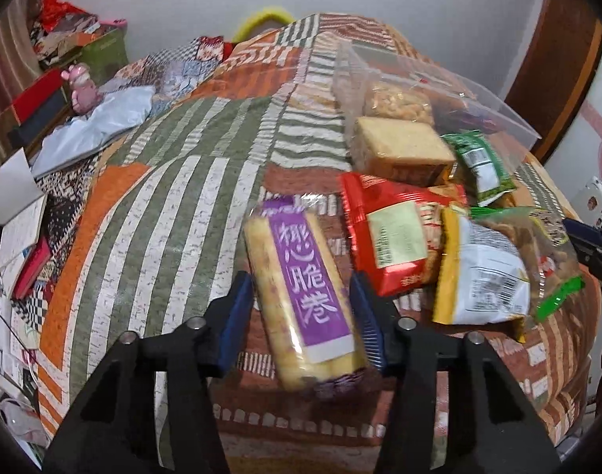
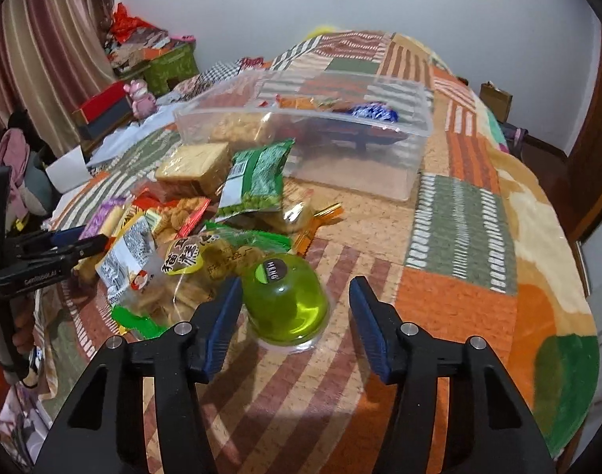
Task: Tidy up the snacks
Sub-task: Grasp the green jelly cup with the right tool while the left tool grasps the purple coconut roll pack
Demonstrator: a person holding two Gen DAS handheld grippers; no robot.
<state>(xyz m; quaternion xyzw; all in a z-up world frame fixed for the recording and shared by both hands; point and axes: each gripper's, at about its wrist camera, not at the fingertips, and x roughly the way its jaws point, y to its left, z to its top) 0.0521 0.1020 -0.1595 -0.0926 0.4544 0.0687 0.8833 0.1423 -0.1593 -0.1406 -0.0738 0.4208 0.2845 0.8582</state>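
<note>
Left gripper [image 1: 299,310] clamped on purple wafer-roll pack [image 1: 301,296], lower centre, for binning. Right gripper [image 2: 293,318] apart, straddling green jelly cup [image 2: 287,302], left pad touching. Clear bin [image 2: 309,130] upper centre on bed.

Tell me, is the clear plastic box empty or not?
Not empty. The clear plastic box already holds several snack packets, including a blue one.

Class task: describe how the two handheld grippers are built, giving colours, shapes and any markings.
Each gripper, left gripper and right gripper, has black angular arms with silver bolt heads and two ribbed blue pads. Seen side-on from the right wrist view, the left one bears small white lettering, too blurred to read.
</note>
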